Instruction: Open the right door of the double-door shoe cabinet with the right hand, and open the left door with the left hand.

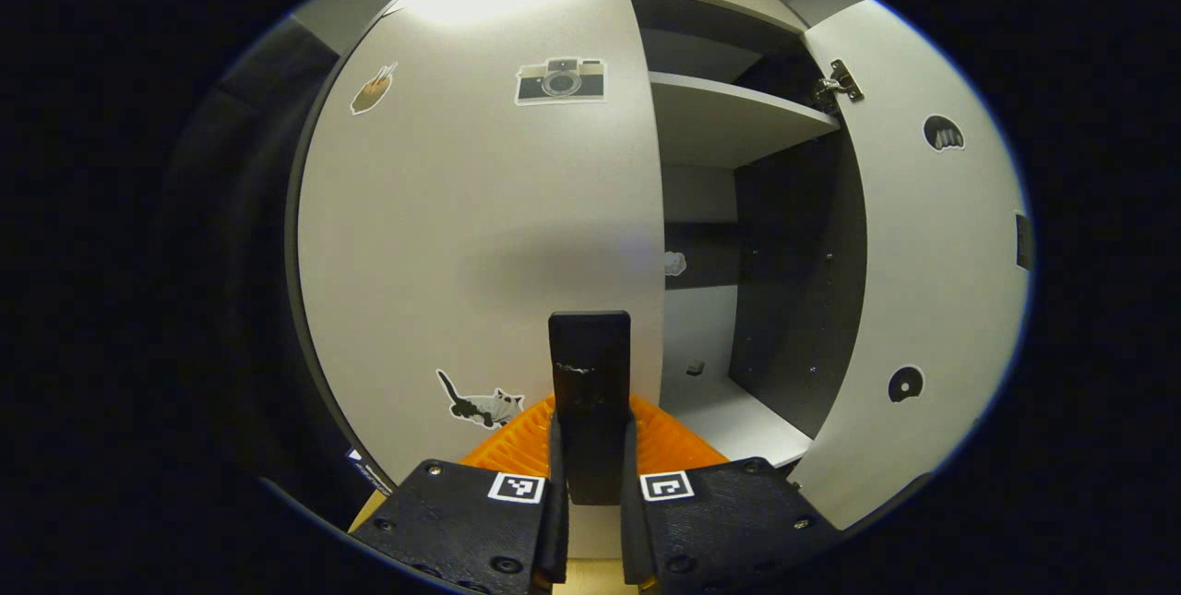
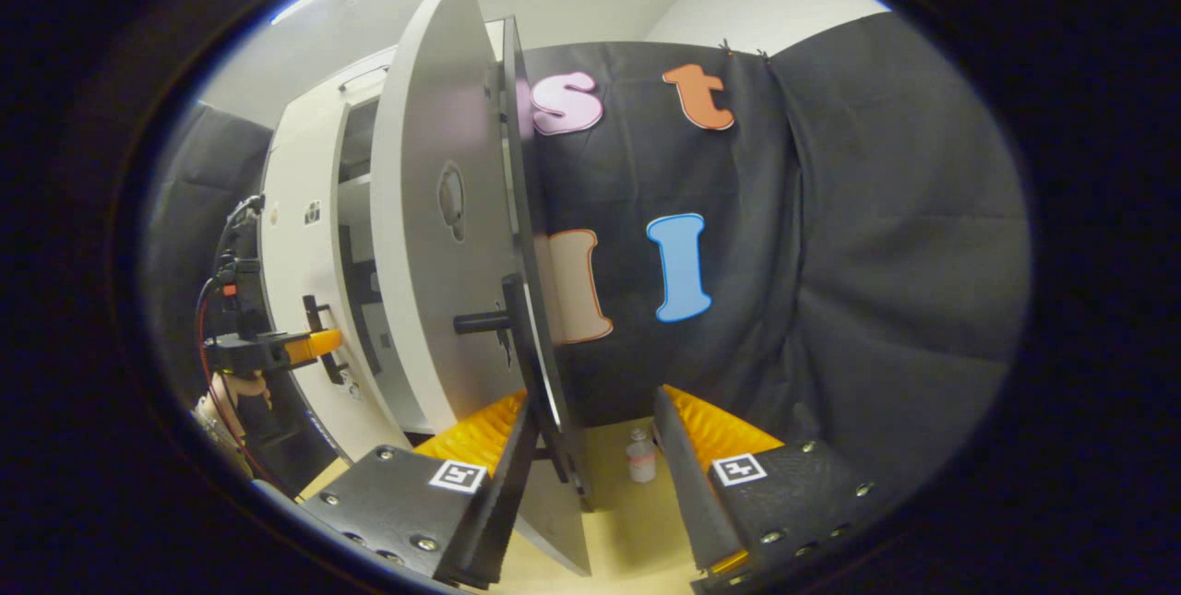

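The shoe cabinet [image 1: 720, 115] is seen with its right door [image 1: 923, 254] swung wide and left door [image 1: 480, 235] closed, whose upright handle [image 1: 590, 392] is clasped between the left gripper [image 1: 590, 475] fingers, while the right gripper [image 2: 590, 447] fingers are spread around the right door's edge.

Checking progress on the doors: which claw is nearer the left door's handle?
Left. The left claw is shut on the left door's handle; the right claw is over at the open right door.
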The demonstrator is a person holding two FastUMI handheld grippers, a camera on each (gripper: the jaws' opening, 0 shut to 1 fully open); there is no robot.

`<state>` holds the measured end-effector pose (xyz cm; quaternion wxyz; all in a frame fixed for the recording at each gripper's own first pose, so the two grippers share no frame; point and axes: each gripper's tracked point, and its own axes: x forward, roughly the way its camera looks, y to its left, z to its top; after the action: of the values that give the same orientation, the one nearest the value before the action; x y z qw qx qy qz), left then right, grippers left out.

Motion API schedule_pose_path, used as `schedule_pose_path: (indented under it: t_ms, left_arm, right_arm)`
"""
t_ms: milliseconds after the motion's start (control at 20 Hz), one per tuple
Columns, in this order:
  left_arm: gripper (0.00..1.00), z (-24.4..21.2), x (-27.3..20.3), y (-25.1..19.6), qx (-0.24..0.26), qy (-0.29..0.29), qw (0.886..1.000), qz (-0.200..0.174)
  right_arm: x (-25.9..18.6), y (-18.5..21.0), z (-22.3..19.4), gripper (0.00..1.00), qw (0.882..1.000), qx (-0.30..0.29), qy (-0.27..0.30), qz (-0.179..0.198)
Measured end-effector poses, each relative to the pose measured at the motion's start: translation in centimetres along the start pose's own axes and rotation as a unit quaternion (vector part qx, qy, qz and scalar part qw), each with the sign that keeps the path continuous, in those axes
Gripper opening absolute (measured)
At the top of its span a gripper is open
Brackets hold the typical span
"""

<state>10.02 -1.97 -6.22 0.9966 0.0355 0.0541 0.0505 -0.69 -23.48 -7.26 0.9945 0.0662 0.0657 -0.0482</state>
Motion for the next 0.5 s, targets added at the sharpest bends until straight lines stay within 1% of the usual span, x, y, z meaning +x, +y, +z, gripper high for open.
schedule_pose_path:
  t_ms: [100,150,200,250,300,350,400,450,500]
  left_arm:
    - [0.24,0.0,-0.2,0.1,-0.001,-0.001,1.000,-0.008]
    - [0.24,0.0,-0.3,0.1,-0.003,-0.003,1.000,-0.011]
    - [0.24,0.0,-0.5,0.1,-0.002,-0.004,1.000,-0.014]
    - [0.24,0.0,-0.6,0.1,-0.001,-0.004,1.000,-0.017]
    - [0.24,0.0,-0.7,0.2,0.001,-0.004,1.000,-0.020]
    - [0.24,0.0,-0.8,0.2,-0.001,-0.004,1.000,-0.025]
    - [0.23,-0.1,-1.0,0.1,-0.003,-0.005,1.000,-0.030]
    - [0.24,0.0,-1.1,0.3,-0.003,-0.007,0.999,-0.035]
    - [0.24,0.0,-1.1,0.3,-0.002,-0.009,0.999,-0.040]
  right_arm:
    - [-0.1,-0.3,0.1,0.74,1.000,-0.006,0.001,-0.006]
    - [0.1,-0.5,0.0,0.76,1.000,-0.008,0.004,-0.007]
    - [0.0,-0.4,0.0,0.81,1.000,-0.007,0.003,-0.006]
    - [-0.1,-0.4,0.1,0.75,1.000,-0.008,0.003,-0.007]
    - [0.0,-0.4,0.1,0.78,1.000,-0.007,0.002,-0.008]
    - [-0.1,-0.4,0.0,0.75,1.000,-0.006,0.003,-0.008]
    - [0.0,-0.4,0.1,0.75,1.000,-0.006,0.003,-0.009]
    - [0.0,-0.4,0.1,0.78,1.000,-0.006,0.003,-0.008]
    - [-0.1,-0.4,0.1,0.79,1.000,-0.007,0.004,-0.008]
